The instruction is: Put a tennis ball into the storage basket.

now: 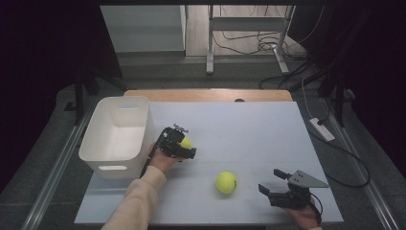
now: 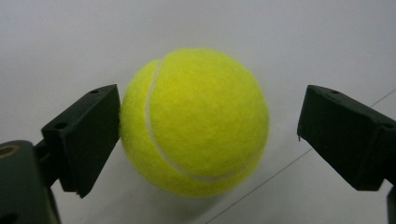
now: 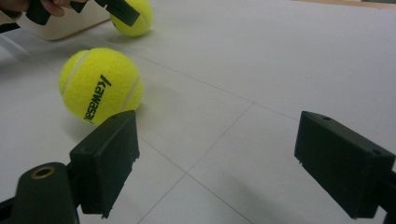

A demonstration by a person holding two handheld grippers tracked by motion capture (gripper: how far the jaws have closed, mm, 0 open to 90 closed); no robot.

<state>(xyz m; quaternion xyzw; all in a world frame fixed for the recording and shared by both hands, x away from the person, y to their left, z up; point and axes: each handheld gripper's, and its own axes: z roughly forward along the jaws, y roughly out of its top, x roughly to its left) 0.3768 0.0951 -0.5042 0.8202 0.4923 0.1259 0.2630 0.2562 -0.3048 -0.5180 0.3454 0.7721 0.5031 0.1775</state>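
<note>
Between open jaws, tennis ball (image 2: 194,122).

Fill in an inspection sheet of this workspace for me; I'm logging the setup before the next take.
Surface: pale blue table, wooden edge at the far side.
Job's things: two tennis balls, near ball lying free, far ball between the left jaws; white bin at the left.
Clutter: nothing seen.
Grippers: left gripper open around the far ball; right gripper open, nothing between its jaws.
Cables: loose cables on the floor beyond; power strip.
Surroundings: dark room, white table legs.
</note>
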